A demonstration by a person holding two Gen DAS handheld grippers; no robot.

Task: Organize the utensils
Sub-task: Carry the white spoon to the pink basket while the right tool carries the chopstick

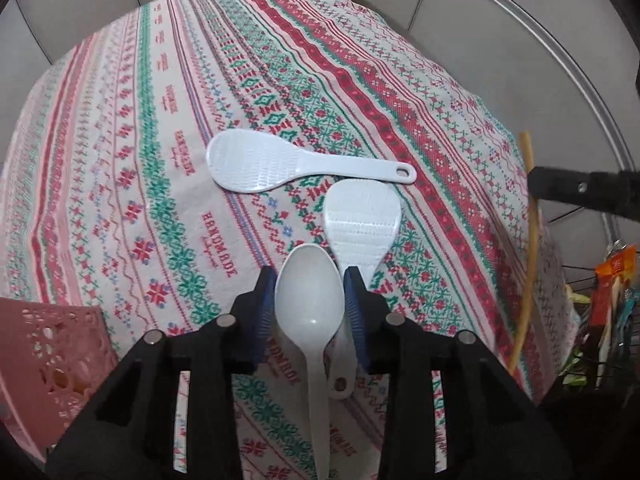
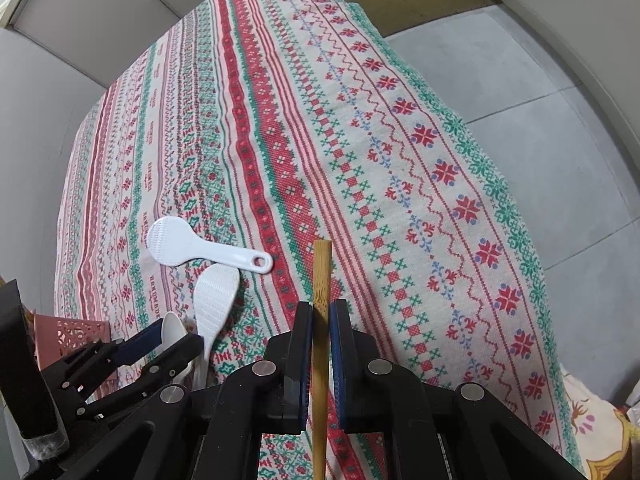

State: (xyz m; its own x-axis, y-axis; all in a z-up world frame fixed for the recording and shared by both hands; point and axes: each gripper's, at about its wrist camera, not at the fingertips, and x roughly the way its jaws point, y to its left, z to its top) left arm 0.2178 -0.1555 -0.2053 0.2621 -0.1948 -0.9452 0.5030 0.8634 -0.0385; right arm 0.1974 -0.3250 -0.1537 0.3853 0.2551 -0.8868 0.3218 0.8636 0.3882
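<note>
My left gripper (image 1: 309,280) is shut on a white plastic spoon (image 1: 310,300), bowl forward, held above the patterned tablecloth (image 1: 120,160). Two white rice paddles lie on the cloth: one (image 1: 280,168) crosswise farther out, the other (image 1: 360,220) just right of the spoon with its handle under my right finger. My right gripper (image 2: 321,308) is shut on a bamboo stick (image 2: 322,276) that points forward over the cloth. The left gripper (image 2: 160,344) with the spoon (image 2: 173,330) shows at lower left in the right wrist view, beside both paddles (image 2: 192,248) (image 2: 214,296).
A pink perforated basket (image 1: 52,356) stands at the lower left of the table; it also shows in the right wrist view (image 2: 68,336). A wire rack with colourful packets (image 1: 600,312) stands off the table's right side. Grey tiled floor (image 2: 540,120) lies beyond the edge.
</note>
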